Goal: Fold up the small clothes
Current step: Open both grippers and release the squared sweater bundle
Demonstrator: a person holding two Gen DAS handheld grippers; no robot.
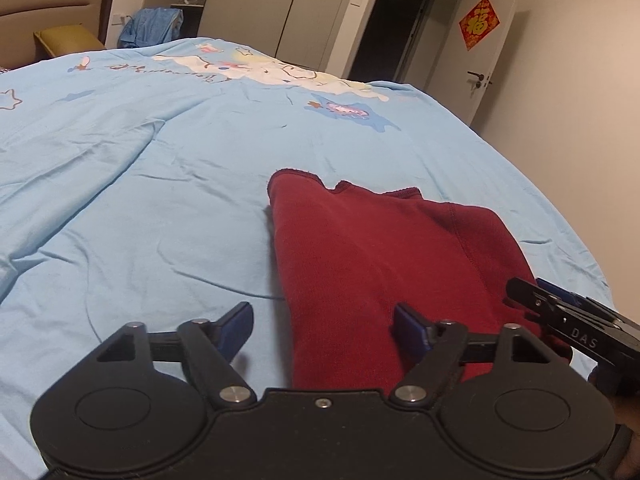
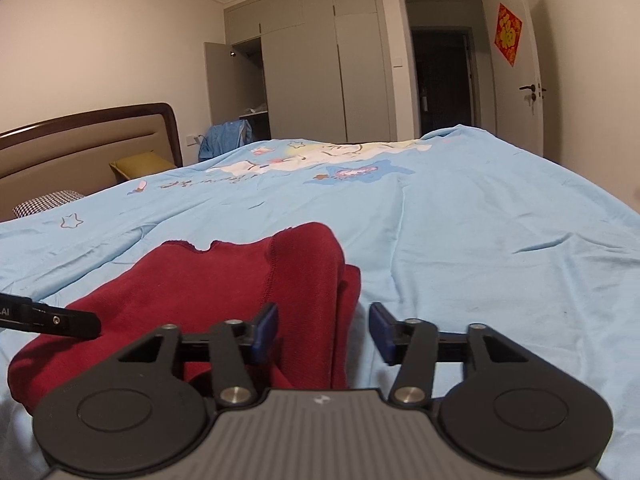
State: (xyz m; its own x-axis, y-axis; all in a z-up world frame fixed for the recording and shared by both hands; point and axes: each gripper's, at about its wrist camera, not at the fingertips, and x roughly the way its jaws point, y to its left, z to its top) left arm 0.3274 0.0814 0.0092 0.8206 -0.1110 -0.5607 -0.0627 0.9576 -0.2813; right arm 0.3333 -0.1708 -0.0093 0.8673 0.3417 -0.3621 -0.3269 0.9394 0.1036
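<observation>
The left tongs (image 1: 322, 330) are held wide open with nothing between the blue pads; the near left edge of the dark red garment (image 1: 380, 260) lies beneath the gap. The right tongs (image 2: 322, 330) are likewise spread apart and empty, set over the garment's right side, where a raised fold (image 2: 308, 264) is bunched along a seam. Neither pair is seen to be closed on cloth. In each wrist view the tip of the other tongs is seen at the frame edge, so the two are judged to be near each other at the garment's near end.

The garment is laid on the light blue bed cover (image 1: 160, 200), already partly folded, with its far edge ragged and uneven.

The step in hand is judged to be the taking of the near edge for a further fold. It would be done well if both layers were pinched at matching points on each side, lifted together and carried level toward the far edge, so that the bunched right side is flattened rather than trapped.
</observation>
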